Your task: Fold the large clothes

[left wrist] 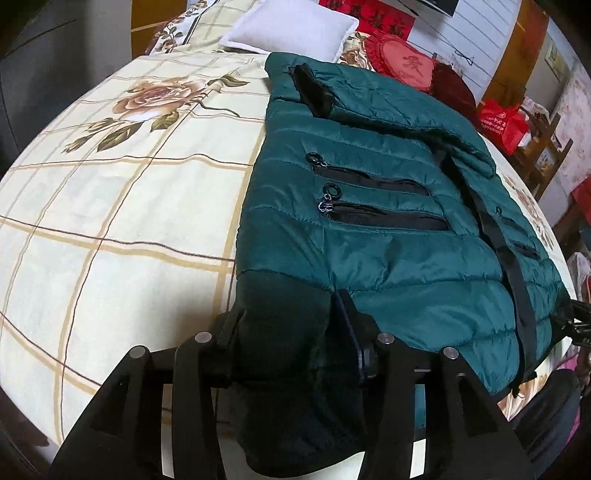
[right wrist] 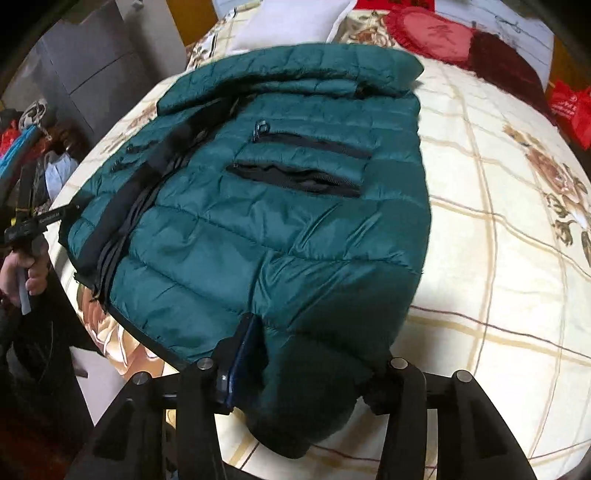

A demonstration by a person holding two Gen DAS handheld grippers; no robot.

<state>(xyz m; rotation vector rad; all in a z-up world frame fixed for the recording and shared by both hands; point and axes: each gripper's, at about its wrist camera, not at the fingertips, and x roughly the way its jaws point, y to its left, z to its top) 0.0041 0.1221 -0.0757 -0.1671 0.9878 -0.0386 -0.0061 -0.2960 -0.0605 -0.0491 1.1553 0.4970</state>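
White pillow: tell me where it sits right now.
In the left wrist view the white pillow lies at the head of the bed, just beyond the collar end of the green jacket, left of the red heart cushion.

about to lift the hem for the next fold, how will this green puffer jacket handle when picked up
The green puffer jacket is probably floppy: its hem bunches between the left gripper and right gripper. The shiny shell likely slides. The quilted padding suggests it is light and springs back.
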